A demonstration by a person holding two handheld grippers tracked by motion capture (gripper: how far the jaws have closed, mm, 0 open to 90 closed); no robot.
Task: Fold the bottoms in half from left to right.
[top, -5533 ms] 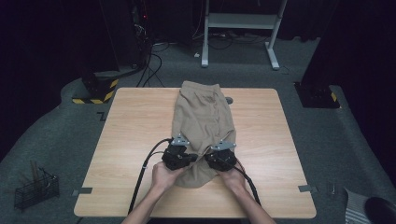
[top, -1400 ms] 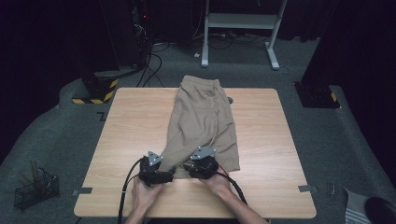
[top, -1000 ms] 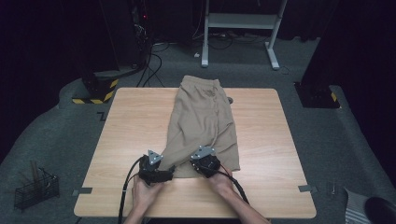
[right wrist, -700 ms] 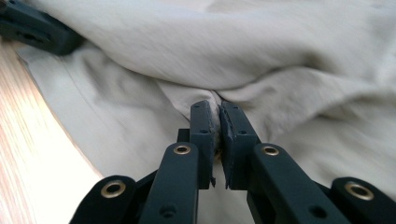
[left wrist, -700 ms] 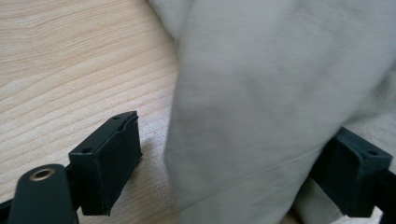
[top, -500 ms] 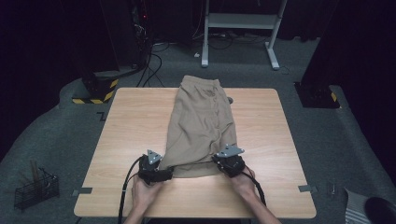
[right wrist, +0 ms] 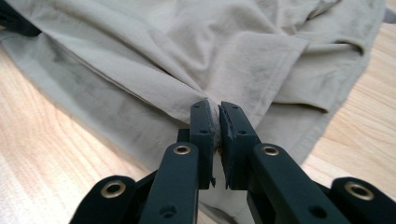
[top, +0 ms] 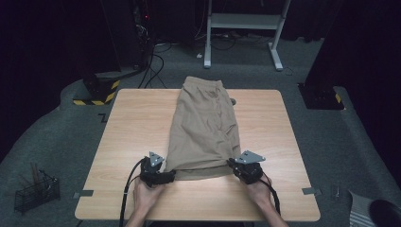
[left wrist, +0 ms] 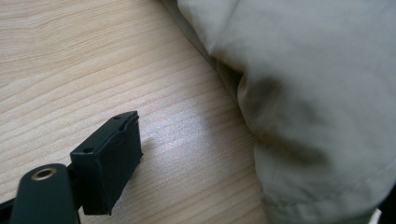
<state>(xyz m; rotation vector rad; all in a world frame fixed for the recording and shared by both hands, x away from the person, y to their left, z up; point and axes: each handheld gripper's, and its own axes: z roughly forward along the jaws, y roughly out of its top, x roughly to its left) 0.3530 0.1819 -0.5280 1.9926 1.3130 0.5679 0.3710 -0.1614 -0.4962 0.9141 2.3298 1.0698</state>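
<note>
Jaws of L gripper (top: 166,177) are standing spread at near-left hem corner of khaki shorts (top: 205,127), w/ fabric between them but unpinched. Shorts are lying lengthwise mid-table (top: 132,127). R gripper (right wrist: 216,122) is pinching right hem corner, prob. tensioning hem flat for folding.

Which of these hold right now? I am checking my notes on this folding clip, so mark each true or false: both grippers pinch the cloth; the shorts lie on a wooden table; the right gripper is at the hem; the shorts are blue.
1. Both grippers pinch the cloth: false. The right gripper is shut on the shorts; the left gripper stands open beside them.
2. The shorts lie on a wooden table: true.
3. The right gripper is at the hem nearest the person: true.
4. The shorts are blue: false. They are tan.
</note>
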